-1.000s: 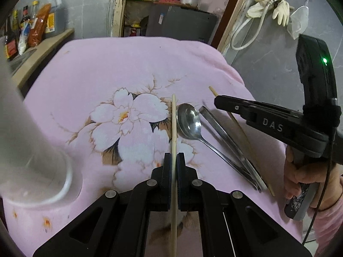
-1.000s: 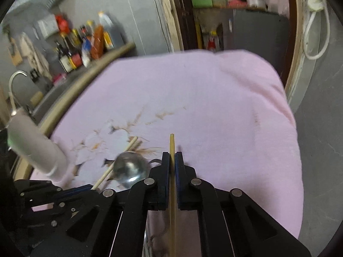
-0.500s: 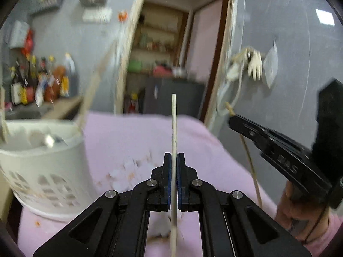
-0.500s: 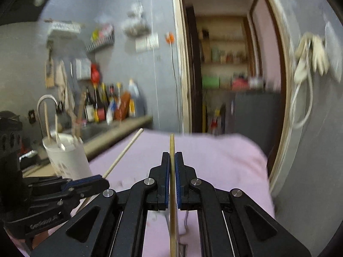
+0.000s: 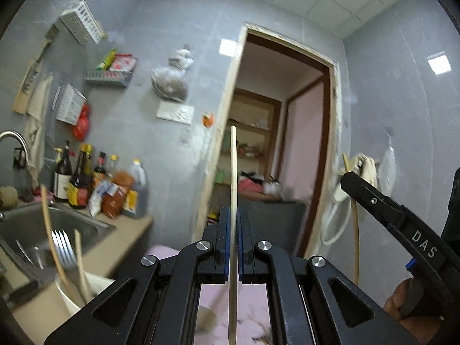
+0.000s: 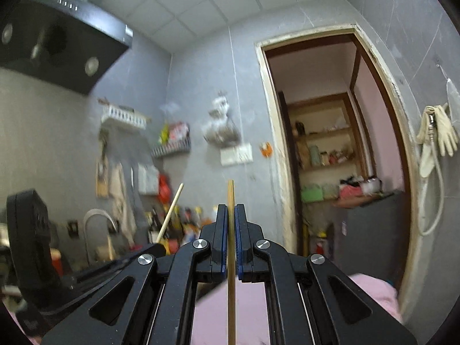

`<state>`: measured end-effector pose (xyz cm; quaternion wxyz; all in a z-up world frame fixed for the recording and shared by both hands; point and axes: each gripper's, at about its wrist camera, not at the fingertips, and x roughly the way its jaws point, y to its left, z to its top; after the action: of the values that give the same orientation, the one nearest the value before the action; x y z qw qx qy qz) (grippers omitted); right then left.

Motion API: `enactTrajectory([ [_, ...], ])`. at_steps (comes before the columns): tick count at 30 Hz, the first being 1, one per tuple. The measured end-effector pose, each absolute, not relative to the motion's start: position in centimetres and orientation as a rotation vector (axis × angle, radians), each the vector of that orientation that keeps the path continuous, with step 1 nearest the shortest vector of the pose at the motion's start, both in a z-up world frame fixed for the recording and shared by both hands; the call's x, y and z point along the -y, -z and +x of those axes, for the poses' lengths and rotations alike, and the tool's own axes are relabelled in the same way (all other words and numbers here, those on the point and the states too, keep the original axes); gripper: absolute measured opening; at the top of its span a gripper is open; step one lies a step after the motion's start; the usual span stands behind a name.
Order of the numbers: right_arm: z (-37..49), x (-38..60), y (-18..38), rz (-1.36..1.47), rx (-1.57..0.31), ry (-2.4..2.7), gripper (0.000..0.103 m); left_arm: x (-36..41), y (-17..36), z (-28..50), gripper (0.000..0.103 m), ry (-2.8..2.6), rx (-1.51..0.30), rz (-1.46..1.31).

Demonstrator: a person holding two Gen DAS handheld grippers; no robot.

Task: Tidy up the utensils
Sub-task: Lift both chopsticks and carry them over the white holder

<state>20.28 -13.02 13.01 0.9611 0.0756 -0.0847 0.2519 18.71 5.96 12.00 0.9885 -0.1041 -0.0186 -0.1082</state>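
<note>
- At the far left of our left wrist view, the white utensil holder stands on the tabletop beside the sink, already carrying a fork and a few wooden sticks.
- In the middle of that view, our left gripper is pressed together on a pale chopstick, pinched partway along so a long length juts ahead of the pads.
- Further right, our right gripper reaches in, carried by a hand, with its own chopstick hanging down behind it.
- In the right wrist view, the right gripper is likewise clamped on a darker chopstick, with only a short tip showing past the pads.
- Both sticks hang in the air above the pink cloth, well apart from the holder.
- We judge these chopsticks light, stiff and smooth; they could pivot or slide in a narrow pinch.
- Holding near the middle, as we do, should keep them steady for dropping tip-first into the holder.
</note>
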Motion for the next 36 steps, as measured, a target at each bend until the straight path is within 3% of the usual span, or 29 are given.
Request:
enactTrajectory([
  [7,22.5,8.6,-14.2,0.256,0.232,-0.573,0.003,-13.5,-13.8,19.7,0.003,0.133,0.11,-0.317],
  [16,24.4,5.9,-11.3,0.329,0.289,-0.575,0.003,-19.7,-11.8,21.4,0.003,0.058,0.172,-0.446],
  [36,26.8,5.8,-8.9,0.337,0.246,-0.554,0.003,-20.7,-7.7,22.4,0.003,-0.019,0.168,-0.487],
])
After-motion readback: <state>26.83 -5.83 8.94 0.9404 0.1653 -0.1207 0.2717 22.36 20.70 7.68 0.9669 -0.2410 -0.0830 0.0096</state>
